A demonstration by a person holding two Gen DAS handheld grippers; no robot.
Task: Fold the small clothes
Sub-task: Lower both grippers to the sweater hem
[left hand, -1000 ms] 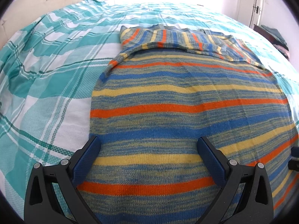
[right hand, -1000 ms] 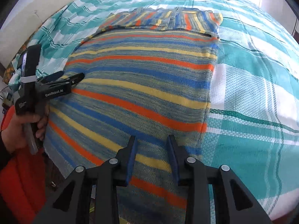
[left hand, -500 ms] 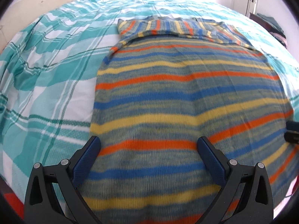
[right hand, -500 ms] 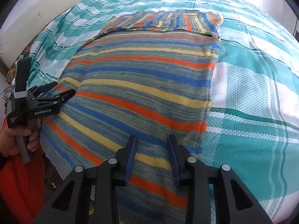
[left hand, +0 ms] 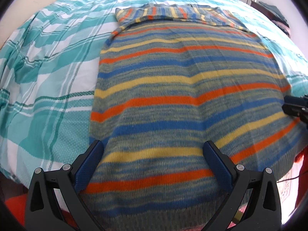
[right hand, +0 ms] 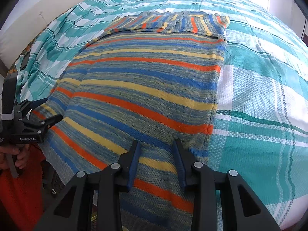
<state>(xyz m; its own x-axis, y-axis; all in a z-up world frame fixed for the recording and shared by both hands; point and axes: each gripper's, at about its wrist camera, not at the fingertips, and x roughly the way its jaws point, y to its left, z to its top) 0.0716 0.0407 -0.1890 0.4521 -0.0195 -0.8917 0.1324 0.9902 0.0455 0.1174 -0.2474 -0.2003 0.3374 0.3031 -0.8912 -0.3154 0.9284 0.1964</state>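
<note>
A striped knit sweater (left hand: pixel 182 88) in blue, orange, yellow and grey lies flat on the bed, its sleeves folded across the far end; its hem hangs over the near bed edge. It also shows in the right wrist view (right hand: pixel 146 88). My left gripper (left hand: pixel 154 150) is wide open above the hem's left part, its fingers apart from the cloth. It shows from the side in the right wrist view (right hand: pixel 48 111). My right gripper (right hand: pixel 156 150) is open with a narrower gap, over the hem near the sweater's right edge. Its tip shows in the left wrist view (left hand: pixel 294 105).
A teal and white plaid bedspread (left hand: pixel 48 67) covers the bed (right hand: pixel 259 96). A cream headboard or pillow (left hand: pixel 38 2) is at the far left. Dark clothes on furniture (left hand: pixel 277 15) stand at the far right. Red cloth (right hand: pixel 17 192) is below the bed edge.
Both grippers have drawn back toward the near bed edge, so more of the hem shows. The sweater has slid a little toward the edge. Both grippers stay open.
</note>
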